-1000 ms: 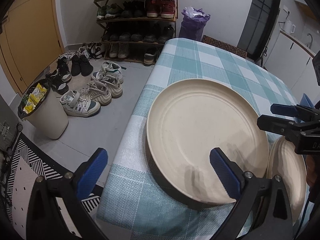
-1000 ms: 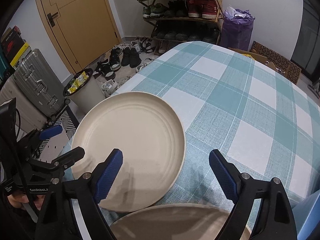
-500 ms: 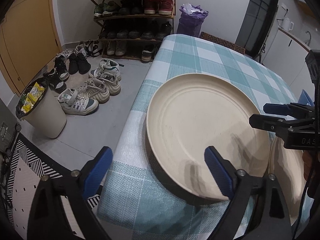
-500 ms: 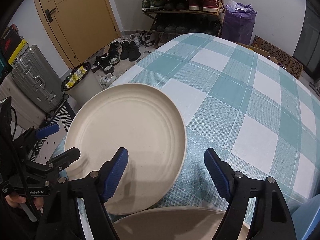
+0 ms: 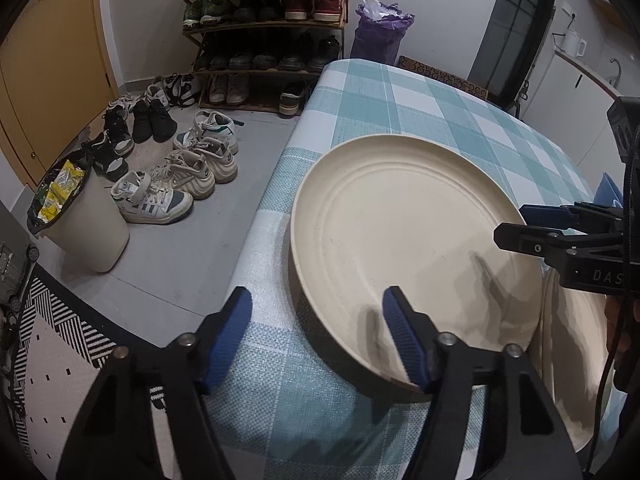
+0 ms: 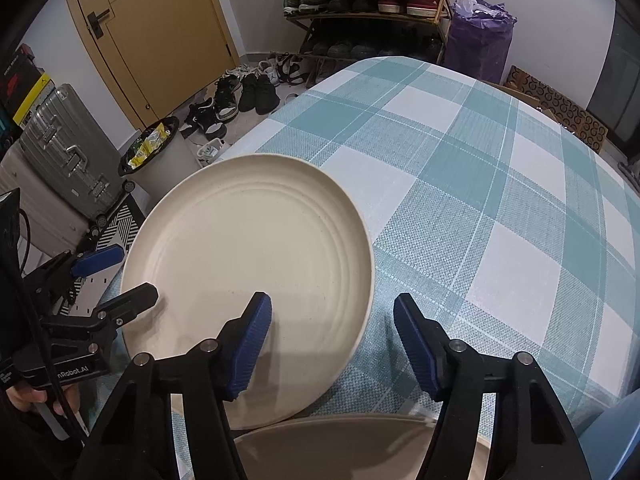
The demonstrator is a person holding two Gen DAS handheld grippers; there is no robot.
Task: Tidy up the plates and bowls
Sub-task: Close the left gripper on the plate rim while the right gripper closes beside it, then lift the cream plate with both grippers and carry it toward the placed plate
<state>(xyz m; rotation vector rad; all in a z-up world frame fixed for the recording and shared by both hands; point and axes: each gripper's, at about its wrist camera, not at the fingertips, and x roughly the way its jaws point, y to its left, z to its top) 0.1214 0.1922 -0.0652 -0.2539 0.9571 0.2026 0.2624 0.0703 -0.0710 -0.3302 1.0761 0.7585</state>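
A large cream plate [image 5: 412, 240] lies near the left edge of the checked tablecloth [image 5: 400, 96]. My left gripper [image 5: 320, 336] straddles its near left rim, one pad over the plate's inside and the other over the cloth; its jaws are closing and neither pad presses on the plate. My right gripper [image 6: 334, 346] straddles the same plate's [image 6: 248, 280] right rim in the same way, jaws closing, pads clear of it. A second cream plate [image 6: 352, 448] lies just under the right gripper, at the table's near edge. Each wrist view shows the other gripper at its side.
The table's left edge drops to the floor, where a bin [image 5: 80, 224] full of wrappers, several loose shoes [image 5: 176, 184] and a shoe rack [image 5: 264, 32] stand. A grey suitcase [image 6: 64, 152] is by the door. The checked cloth [image 6: 500, 200] stretches far and right.
Both grippers' jaws have narrowed around the big plate's rim. The hands have barely shifted, and the plates lie where they were.
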